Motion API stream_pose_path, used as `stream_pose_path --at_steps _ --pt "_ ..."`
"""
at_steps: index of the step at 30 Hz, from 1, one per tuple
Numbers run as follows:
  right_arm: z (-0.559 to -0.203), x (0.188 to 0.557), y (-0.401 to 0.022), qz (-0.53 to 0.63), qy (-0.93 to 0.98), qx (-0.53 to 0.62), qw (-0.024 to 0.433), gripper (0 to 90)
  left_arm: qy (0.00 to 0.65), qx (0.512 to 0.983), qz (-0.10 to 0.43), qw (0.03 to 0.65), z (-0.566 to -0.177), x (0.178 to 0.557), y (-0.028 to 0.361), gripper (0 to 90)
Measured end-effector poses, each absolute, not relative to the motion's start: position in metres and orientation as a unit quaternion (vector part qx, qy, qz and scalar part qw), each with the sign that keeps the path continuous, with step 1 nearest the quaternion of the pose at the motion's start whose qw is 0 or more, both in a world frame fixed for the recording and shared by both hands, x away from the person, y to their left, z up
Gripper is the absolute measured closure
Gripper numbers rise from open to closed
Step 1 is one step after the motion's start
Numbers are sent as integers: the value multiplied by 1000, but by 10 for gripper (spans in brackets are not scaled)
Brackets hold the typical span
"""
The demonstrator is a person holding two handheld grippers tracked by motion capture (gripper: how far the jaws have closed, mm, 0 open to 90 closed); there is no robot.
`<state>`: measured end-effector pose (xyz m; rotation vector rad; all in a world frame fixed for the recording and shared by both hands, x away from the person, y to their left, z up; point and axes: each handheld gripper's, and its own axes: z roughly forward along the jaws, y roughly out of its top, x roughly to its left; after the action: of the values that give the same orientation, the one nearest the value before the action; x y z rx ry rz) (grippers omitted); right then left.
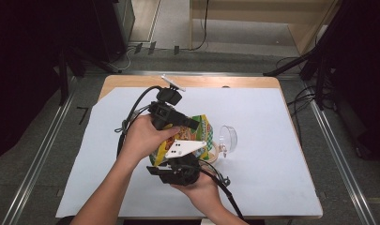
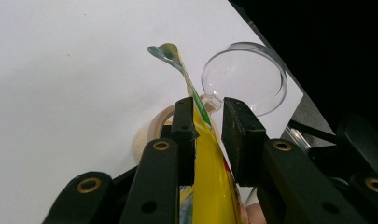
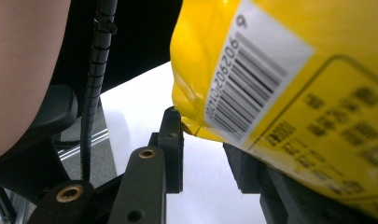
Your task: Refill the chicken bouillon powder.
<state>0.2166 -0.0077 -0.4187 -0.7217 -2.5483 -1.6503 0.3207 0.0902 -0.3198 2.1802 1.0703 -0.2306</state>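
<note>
Jaws of the left gripper (image 2: pixel 209 135) stand a little apart with the yellow snack bag (image 2: pixel 210 186) running up between them: the left pad lies against the bag's edge, while the right pad looks to stand just clear of it, so I cannot tell whether this counts as a firm pinch. On the high view this gripper (image 1: pixel 190 123) sits at about 11 o'clock of the bag (image 1: pixel 202 129), near the middle of the tabletop (image 1: pixel 272 164).

Jaws of the right gripper (image 3: pixel 203 154) are likewise part open; the bag's barcoded corner (image 3: pixel 252 88) hangs over the right pad, with the left pad clear of it, and a true grip cannot be told. From above, that gripper (image 1: pixel 178 172) is at 6 o'clock of the bag.

Judging by this, the step in hand is getting the bag held at two ends, probably to open or tip it. Next calls for both pairs to close firmly on the film before any pull.

Just right of the bag, at 3 o'clock, stands a clear plastic lid (image 1: pixel 228 139), with a pale round container (image 2: pixel 154 126) beneath the bag; either could be knocked by a swing.
</note>
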Motion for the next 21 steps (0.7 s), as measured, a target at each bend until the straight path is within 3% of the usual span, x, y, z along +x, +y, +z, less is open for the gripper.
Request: stream_pose_path --at_steps 21 --pt "-420 217 -8 -527 -818 -230 7 703 412 839 -89 344 -320 321 90 753"
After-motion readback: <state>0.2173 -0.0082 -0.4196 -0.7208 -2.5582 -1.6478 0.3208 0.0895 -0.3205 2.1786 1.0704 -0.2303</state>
